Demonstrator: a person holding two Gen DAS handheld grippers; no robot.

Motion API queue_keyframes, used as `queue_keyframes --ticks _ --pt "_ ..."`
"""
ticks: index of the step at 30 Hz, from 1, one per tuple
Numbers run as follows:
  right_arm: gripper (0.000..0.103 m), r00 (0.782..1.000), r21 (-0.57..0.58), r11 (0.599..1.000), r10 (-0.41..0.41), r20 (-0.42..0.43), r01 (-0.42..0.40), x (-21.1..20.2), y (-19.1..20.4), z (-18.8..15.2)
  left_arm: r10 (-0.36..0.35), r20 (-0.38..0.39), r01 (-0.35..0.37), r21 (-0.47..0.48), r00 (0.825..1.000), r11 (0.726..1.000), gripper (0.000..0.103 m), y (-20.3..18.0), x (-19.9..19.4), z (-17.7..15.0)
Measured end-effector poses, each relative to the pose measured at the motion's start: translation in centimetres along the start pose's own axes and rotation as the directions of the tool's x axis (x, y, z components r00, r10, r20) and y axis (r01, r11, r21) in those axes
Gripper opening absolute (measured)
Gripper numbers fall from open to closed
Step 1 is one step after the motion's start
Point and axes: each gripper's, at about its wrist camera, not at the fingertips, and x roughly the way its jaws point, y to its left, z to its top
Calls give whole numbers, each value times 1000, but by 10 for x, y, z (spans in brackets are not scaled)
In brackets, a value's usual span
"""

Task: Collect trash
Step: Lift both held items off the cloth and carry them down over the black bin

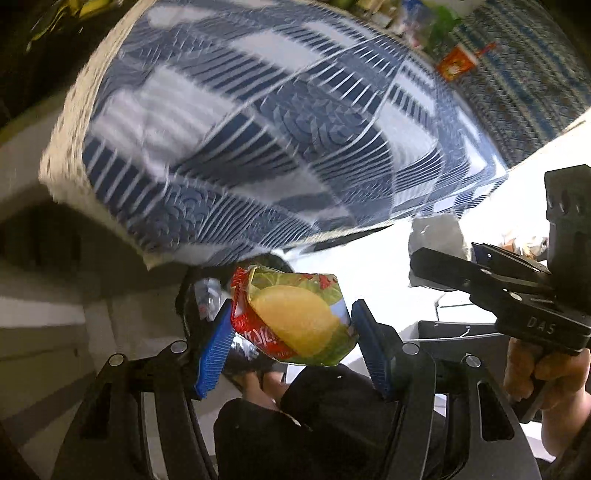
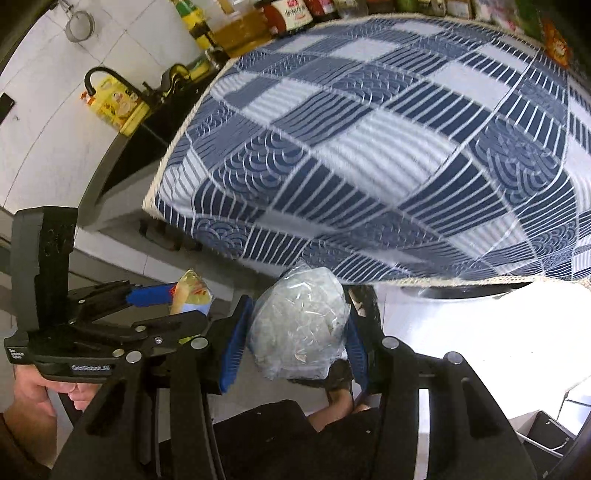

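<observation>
Blue ribbed pads (image 1: 216,345) of the left gripper (image 1: 291,332) press on both sides of a crumpled chip wrapper (image 1: 295,317), red and green with a yellow chip printed on it; the jaws stand partly closed around it, holding it in the air off the table. The right gripper (image 2: 295,328) is likewise closed part-way on a crumpled clear plastic bag (image 2: 299,325), its pads touching the bag's two sides. Both loads hang just past the near edge of the table, which is covered with a blue-and-white checked cloth (image 2: 369,147) trimmed in a pale woven border. That border runs close above the two grippers, so headroom is tight, while below it the floor and the person's dark-clothed legs (image 2: 295,435) lie open. The two grippers sit side by side, near each other but apart. Bottles and jars (image 2: 258,22) crowd the far edge of the table. A black box (image 2: 546,435) stands open on the floor at right.
</observation>
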Motion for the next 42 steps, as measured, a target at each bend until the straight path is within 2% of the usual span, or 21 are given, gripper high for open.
queue_keyframes --ticks 9,18,27,34,42 --pt "48 992 7 999 51 -114 -51 45 -14 -23 38 -98 -44 -65 995 997 61 13 34 -26" --pt "48 979 17 999 51 -196 -48 82 -26 -41 43 -143 -60 -118 989 991 61 29 64 -34" --pt "48 972 37 997 71 -223 -65 107 -29 -48 52 -191 -85 -171 980 982 61 53 92 -53" --pt "48 973 40 998 57 -224 -49 124 -32 -52 20 -205 -60 -188 979 980 61 58 107 -64" --pt "49 974 38 998 55 -221 -47 129 -35 -44 8 -191 -46 -198 982 979 61 65 113 -61"
